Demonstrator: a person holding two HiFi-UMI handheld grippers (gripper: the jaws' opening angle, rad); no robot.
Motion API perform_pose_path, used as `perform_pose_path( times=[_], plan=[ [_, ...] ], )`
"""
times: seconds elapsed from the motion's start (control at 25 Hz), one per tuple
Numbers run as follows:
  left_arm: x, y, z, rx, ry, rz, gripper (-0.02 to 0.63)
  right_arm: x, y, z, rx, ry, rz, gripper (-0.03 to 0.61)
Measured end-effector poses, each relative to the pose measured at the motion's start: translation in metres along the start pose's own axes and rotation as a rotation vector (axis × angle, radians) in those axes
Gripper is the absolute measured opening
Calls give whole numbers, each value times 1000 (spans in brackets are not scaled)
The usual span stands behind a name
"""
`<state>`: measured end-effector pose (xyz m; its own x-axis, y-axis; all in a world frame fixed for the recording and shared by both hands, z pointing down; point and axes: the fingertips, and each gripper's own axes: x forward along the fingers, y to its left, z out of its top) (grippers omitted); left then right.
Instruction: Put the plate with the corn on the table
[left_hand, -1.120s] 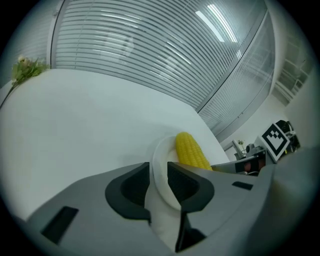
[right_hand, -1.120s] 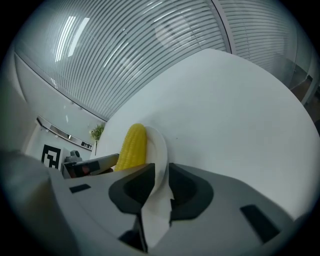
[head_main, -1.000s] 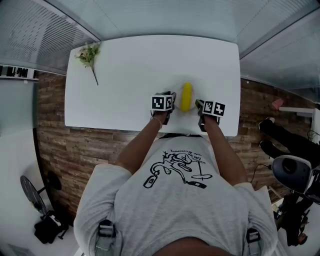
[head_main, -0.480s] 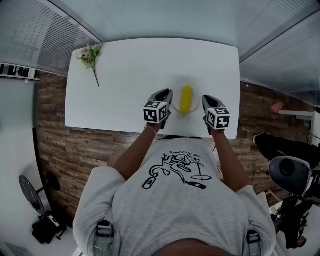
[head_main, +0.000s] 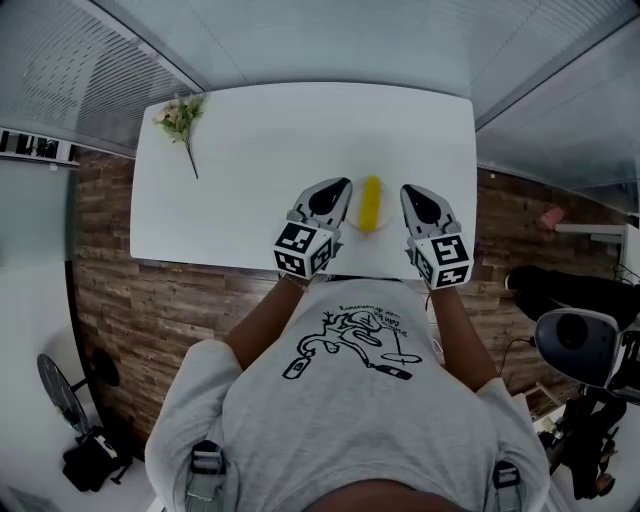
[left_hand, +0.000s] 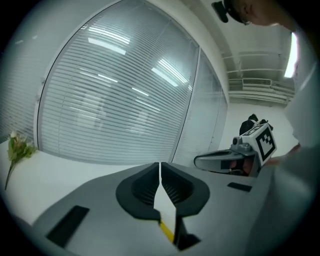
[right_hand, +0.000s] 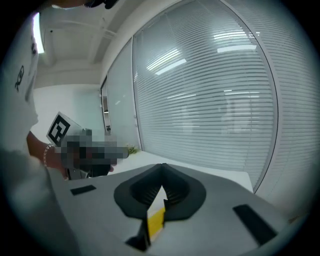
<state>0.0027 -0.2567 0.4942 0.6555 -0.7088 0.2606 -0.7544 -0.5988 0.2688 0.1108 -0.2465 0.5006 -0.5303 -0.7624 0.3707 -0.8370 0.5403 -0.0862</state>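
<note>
Head view: plate (head_main: 353, 222) with corn (head_main: 370, 203) sits on the table (head_main: 250, 140), between left gripper (head_main: 336, 194) and right gripper (head_main: 411, 196), both apart from it; placement looks finished.

Left gripper view: jaws clenched together, empty.

Right gripper view: jaws likewise closed on nothing.

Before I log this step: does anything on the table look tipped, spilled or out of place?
Nothing stands out. The corn lies on the plate, which sits on the table near its front edge. A flower sprig lies loose at the far left corner; nothing spilled.
</note>
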Motion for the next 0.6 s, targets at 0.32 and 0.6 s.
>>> perform_pose_path(
  times=[0.32, 0.6],
  plan=[
    [-27, -44, 63, 106, -92, -55, 25, -37, 21, 68, -39, -113, 37, 6],
    [-46, -73, 107, 145, -174, -105, 25, -64, 38, 113, -72, -178, 75, 6]
  ],
)
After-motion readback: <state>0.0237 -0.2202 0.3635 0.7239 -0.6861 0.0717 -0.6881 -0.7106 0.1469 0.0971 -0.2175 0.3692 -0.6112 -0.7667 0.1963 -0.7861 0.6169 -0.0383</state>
